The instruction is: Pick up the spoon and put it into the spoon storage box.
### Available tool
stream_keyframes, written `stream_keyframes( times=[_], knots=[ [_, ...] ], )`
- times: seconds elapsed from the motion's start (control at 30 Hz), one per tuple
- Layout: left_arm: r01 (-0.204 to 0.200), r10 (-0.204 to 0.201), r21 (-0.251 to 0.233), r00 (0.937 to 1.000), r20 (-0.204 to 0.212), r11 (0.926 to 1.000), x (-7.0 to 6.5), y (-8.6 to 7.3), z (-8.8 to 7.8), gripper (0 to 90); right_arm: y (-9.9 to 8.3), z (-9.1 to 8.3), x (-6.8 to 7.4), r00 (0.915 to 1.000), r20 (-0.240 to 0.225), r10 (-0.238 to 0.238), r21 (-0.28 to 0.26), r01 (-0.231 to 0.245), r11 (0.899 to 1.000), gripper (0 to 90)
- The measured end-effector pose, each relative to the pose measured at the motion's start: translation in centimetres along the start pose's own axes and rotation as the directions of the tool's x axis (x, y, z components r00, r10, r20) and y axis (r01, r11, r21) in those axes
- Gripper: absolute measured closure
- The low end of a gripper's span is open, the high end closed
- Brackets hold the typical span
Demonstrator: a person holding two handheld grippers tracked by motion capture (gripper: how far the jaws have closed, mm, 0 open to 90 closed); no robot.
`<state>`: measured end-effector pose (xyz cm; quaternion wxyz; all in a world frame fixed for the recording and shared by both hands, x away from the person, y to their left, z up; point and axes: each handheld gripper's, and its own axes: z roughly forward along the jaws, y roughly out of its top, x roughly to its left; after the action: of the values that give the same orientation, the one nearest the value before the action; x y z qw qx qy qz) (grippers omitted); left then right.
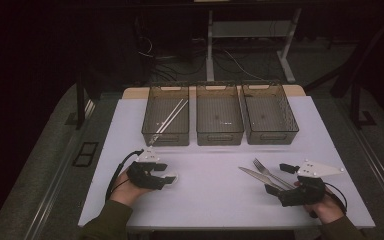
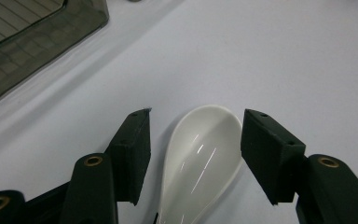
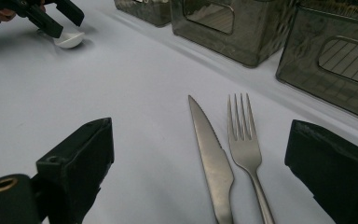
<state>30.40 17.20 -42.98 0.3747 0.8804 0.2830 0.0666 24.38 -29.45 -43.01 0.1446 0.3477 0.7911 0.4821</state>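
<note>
The left hand-held gripper (image 2: 195, 154) stood released astride the white spoon (image 2: 200, 158) lying on the worktop (image 1: 215, 195); a grasp probably came next, needing jaws closed squarely on its bowl.

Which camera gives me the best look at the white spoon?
The left gripper view: the white spoon lies large and sharp on the table between the open jaws, its glossy bowl plain. In the high view it is a small pale spot at the left gripper. The right gripper view shows it far off.
</note>
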Motion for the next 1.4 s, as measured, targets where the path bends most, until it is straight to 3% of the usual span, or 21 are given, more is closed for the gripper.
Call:
stream_keyframes(
  times=[0.43,0.73,0.9,1.03,1.3,1.37,1.4],
  knots=[
    [-0.005,0.005,0.034,1.0,0.005,0.9994,-0.1,-0.2,0.6,41.8,0.0,0.0,0.0,1.0,0.001,0.0,-0.001,0.0,1.0,8.0],
    [-0.052,0.05,0.083,0.9985,0.022,0.9952,-0.6,-0.3,1.1,42.7,0.0,0.0,0.1,1.0,0.0,0.0,0.0,0.0,1.0,8.0],
    [-0.086,0.08,0.091,0.9944,0.069,0.9921,-0.7,-0.3,1.1,54.9,0.0,0.0,0.1,1.0,0.0,-0.001,0.0,0.001,1.0,8.0],
    [-0.14,0.136,0.102,0.9895,0.049,0.9848,-1.1,-0.3,1.2,58.8,0.0,0.0,0.1,1.0,-0.001,-0.003,0.001,0.003,1.0,8.0],
    [-0.153,0.147,0.111,0.9873,0.059,0.9819,-1.1,-0.2,1.1,64.5,0.0,0.1,0.1,1.0,0.001,-0.004,0.002,0.004,1.0,8.0],
    [-0.152,0.145,0.103,0.987,0.07,0.9831,-1.1,-0.1,0.8,68.2,0.0,0.1,0.1,1.0,0.001,-0.005,0.003,0.005,1.0,8.0],
    [-0.149,0.141,0.097,0.9864,0.083,0.984,-1.1,-0.1,0.7,76.3,0.0,0.1,0.1,1.0,0.001,-0.005,0.004,0.005,1.0,8.0]
  ],
)
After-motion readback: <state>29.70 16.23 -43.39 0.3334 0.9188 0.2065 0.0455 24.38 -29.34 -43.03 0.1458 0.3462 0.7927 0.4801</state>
